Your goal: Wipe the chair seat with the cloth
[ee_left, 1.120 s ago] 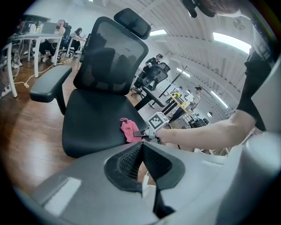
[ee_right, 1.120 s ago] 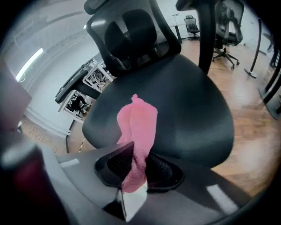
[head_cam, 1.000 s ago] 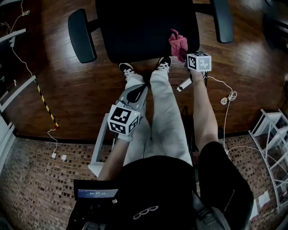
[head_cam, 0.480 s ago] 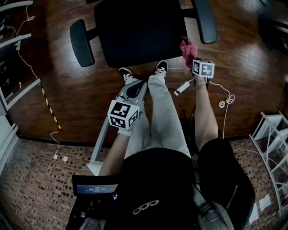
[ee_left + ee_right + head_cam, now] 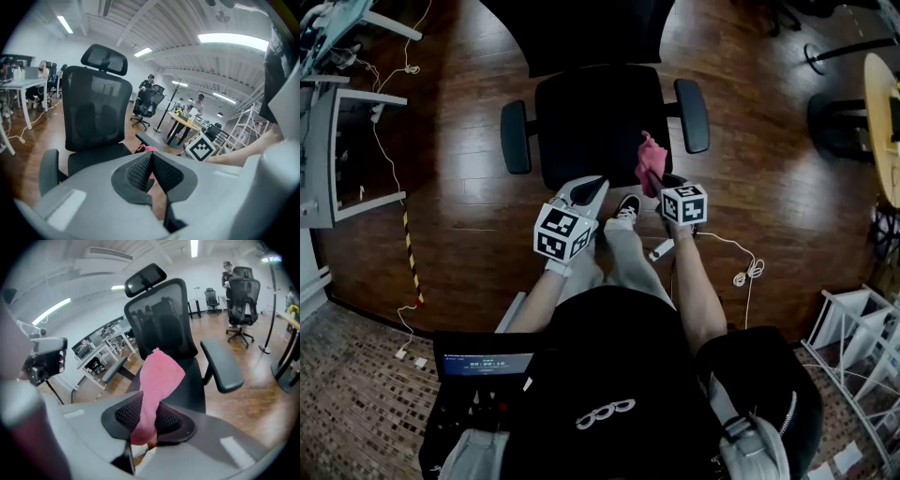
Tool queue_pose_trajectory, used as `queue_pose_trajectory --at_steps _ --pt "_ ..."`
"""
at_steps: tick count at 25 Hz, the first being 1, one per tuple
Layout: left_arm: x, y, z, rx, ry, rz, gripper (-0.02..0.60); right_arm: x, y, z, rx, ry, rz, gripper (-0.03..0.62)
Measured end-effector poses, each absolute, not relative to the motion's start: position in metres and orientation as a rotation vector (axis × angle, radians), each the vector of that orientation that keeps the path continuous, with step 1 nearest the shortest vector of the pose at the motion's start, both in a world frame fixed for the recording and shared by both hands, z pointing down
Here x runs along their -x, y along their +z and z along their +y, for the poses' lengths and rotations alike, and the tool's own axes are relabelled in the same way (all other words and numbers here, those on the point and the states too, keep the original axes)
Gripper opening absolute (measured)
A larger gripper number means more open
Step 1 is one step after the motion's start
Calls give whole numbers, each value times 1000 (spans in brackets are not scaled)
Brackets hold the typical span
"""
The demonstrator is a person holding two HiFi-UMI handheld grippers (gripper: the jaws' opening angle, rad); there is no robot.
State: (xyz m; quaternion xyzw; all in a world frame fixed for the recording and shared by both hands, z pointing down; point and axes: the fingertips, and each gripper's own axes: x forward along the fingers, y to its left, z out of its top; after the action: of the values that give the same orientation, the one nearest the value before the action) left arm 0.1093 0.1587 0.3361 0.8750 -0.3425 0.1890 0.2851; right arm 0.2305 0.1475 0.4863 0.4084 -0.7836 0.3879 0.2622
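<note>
At the chair seat [image 5: 591, 122], the cloth [image 5: 159, 373] sits clamped in the right gripper [image 5: 147, 417]

The right gripper's jaws press on the lower end of the pink cloth, whose free end stands up above them; in the head view the cloth lies over the seat's front right corner, though whether it touches the seat cannot be told; the left gripper [image 5: 586, 190] hangs just before the seat's front edge, its jaws closed together with nothing between them; it is beside the right gripper, the two apart; the black chair faces the person, its armrests [image 5: 515, 137] on either side and its mesh backrest [image 5: 96, 112] upright; it stands on a wooden floor [image 5: 459, 187].
</note>
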Motion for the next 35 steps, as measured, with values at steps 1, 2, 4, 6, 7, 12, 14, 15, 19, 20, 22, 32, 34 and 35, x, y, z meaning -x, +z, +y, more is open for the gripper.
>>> queue_pose_trajectory --at_steps 1,2,4,6,7,12,14,15,19,20,22,32,34,35 --pt "-108 323 153 -2366 496 -924 -8 -222 462 140 -1100 1020 -2165 69" --pt "-107 311 148 -2389 482 -929 -8 -217 437 133 -1097 990 -2208 70" --pt "-104 291 144 -2421 448 -925 -8 -210 391 125 -1102 924 -2282 70" --pt "-98 280 142 -2440 416 -907 -8 -203 352 120 -1112 845 -2353 69" --pt "-94 275 142 -2450 395 -894 -8 -200 336 117 -1116 799 -2392 69" --pt "-73 258 147 -2478 320 -877 -8 -194 281 114 -1141 673 -2531 69" --pt "-62 254 151 -2474 308 -887 -8 -188 272 119 -1132 669 -2540 69" --pt "-58 254 153 -2468 302 -893 -8 -185 272 122 -1123 670 -2539 69" --pt "-48 256 143 -2441 281 -910 -8 -173 275 120 -1076 694 -2527 69" --pt "-46 255 137 -2439 278 -911 -8 -168 276 116 -1066 700 -2526 69" --pt "-43 254 127 -2441 278 -909 -8 -157 277 108 -1042 700 -2528 69" --pt "-42 254 121 -2461 296 -902 -8 -134 279 116 -956 665 -2541 69" --pt "-43 253 118 -2465 296 -901 -8 -134 279 115 -950 654 -2542 67" --pt "-44 252 116 -2469 296 -901 -8 -133 279 114 -947 647 -2540 67"
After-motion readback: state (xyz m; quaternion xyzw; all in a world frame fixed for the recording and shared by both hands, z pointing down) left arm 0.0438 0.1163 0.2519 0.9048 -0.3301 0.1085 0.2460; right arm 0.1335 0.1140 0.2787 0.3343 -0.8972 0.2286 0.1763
